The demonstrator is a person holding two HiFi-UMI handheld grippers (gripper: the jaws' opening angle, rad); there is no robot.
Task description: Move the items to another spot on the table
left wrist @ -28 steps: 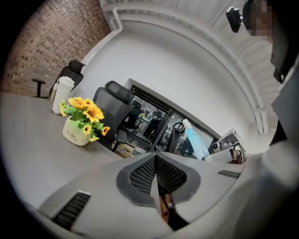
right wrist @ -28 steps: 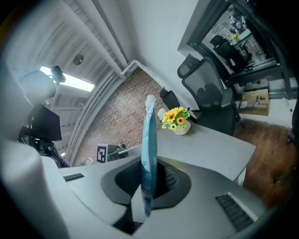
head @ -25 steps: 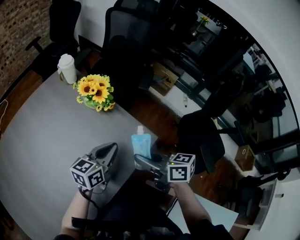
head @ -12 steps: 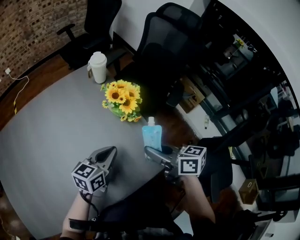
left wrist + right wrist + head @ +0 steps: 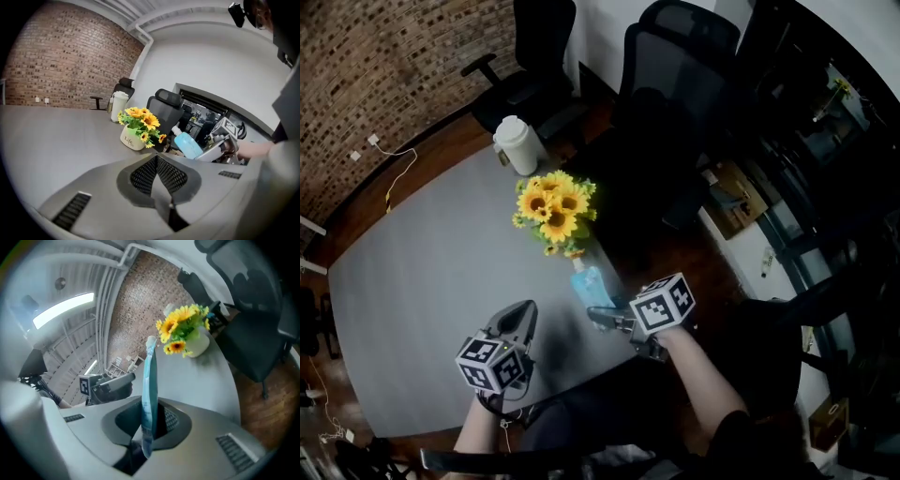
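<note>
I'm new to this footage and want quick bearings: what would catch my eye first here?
Bright sunflowers in a white pot stand near the right edge of the grey table, with a white lidded cup beyond them. Just in front of the flowers, the right gripper is clamped on a thin blue pouch. The left gripper beside it is shut, with nothing in it.

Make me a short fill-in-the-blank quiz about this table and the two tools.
The right tool is shut on a flat ____ pouch.
The left tool is shut and holds ____.
The white pot holds yellow ____.
Missing words: blue; nothing; sunflowers.
</note>
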